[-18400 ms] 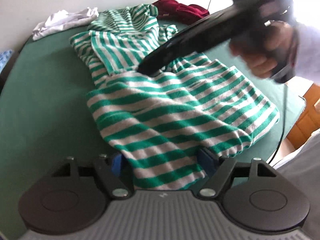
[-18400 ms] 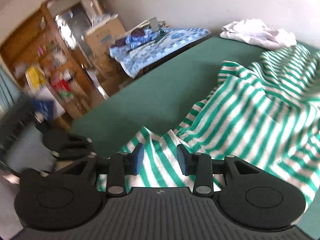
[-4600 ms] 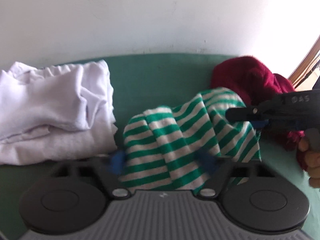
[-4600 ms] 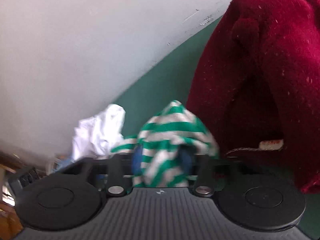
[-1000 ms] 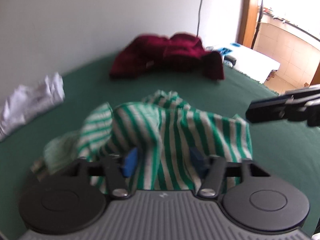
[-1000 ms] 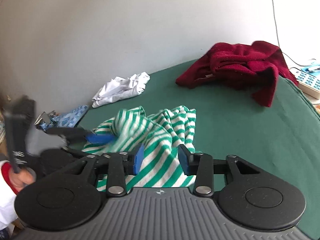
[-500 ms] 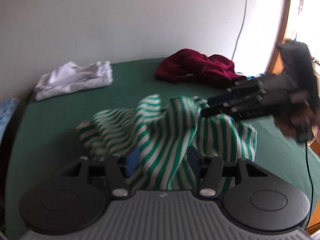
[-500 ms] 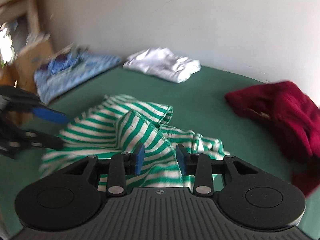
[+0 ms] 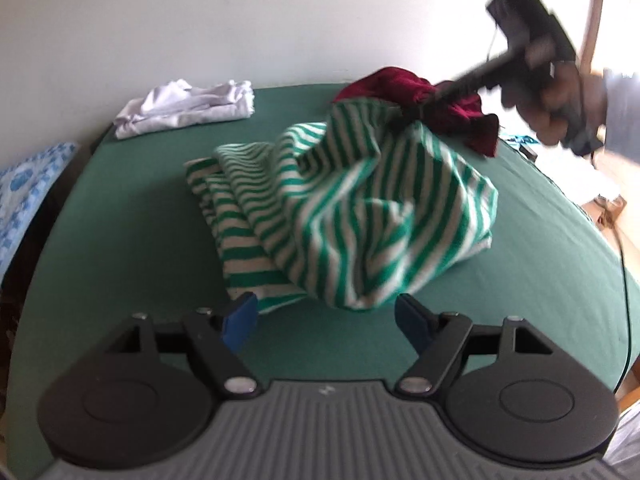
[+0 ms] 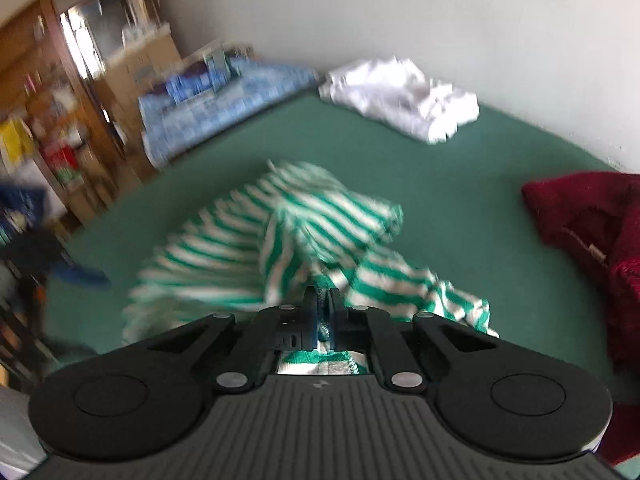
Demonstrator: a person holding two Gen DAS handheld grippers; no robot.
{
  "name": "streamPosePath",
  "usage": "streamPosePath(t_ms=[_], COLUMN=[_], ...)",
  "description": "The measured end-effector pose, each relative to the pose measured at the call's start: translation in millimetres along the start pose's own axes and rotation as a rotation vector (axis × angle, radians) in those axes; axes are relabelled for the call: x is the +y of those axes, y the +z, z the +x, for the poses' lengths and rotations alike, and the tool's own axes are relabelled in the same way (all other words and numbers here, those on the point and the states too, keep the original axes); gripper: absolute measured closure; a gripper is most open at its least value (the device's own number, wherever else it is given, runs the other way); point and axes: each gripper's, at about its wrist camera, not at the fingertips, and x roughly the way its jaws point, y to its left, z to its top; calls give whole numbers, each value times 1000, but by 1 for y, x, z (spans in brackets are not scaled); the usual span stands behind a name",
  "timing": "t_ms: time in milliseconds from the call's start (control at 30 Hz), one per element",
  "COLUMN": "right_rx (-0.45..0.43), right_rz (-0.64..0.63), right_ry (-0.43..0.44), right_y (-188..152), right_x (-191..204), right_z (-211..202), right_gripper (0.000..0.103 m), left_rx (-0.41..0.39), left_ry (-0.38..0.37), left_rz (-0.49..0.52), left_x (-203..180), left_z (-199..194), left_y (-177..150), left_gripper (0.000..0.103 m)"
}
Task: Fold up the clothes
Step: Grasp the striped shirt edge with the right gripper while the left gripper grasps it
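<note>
The right claw (image 10: 323, 312) is clamped on a bunched fold of the green-and-white striped shirt (image 9: 352, 208), its two fingers nearly meeting with cloth pinched between them. In the left wrist view a hand (image 9: 560, 100) grips its handle high at the right, and the fingers slant down to the shirt's top edge, lifting that edge into a soft peak. The left claw (image 9: 326, 322) points down at the near hem; its jaws are opening and stand wide, blue pads (image 9: 240, 320) clear of the cloth, with bare green between them.

The shirt is soft knit, crumpled into a loose heap at the middle of the green-covered counter (image 9: 132, 240). Beyond it lie a fuzzy dark red garment (image 10: 592, 220) and a rumpled white one (image 9: 188, 108) by the pale wall.

A second ago the left claw had striped cloth between its pads, and the right claw hovered half open over the heap.
</note>
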Motion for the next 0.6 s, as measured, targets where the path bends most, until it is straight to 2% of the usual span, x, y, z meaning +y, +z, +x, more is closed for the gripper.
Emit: streamPosePath(t_ms=[100, 167, 267, 433, 467, 500, 533, 567, 600], right_rx=[-95, -132, -153, -174, -184, -189, -189, -186, -175], right_rz=[64, 92, 113, 120, 126, 132, 138, 146, 153], right_ry=[127, 175, 194, 150, 139, 116, 84, 53, 26], right_y=[12, 17, 20, 24, 24, 24, 25, 25, 24], right_x=[16, 29, 49, 81, 87, 91, 95, 98, 101], right_z=[-41, -64, -87, -109, -111, -110, -106, -101, -94], right_gripper=[98, 98, 98, 99, 99, 99, 99, 99, 99], left_rx=[-26, -64, -138, -195, -201, -195, -183, -172, -160], left_ry=[-3, -6, 9, -35, -43, -56, -73, -90, -107], left_rz=[73, 135, 249, 357, 380, 389, 389, 388, 388], left_x=[-17, -29, -44, -46, -45, -43, -39, -35, -31], left_z=[4, 4, 7, 22, 25, 29, 32, 35, 38], left_y=[1, 2, 8, 21, 22, 21, 20, 18, 16], left_gripper=[25, 25, 22, 26, 37, 55, 67, 93, 100])
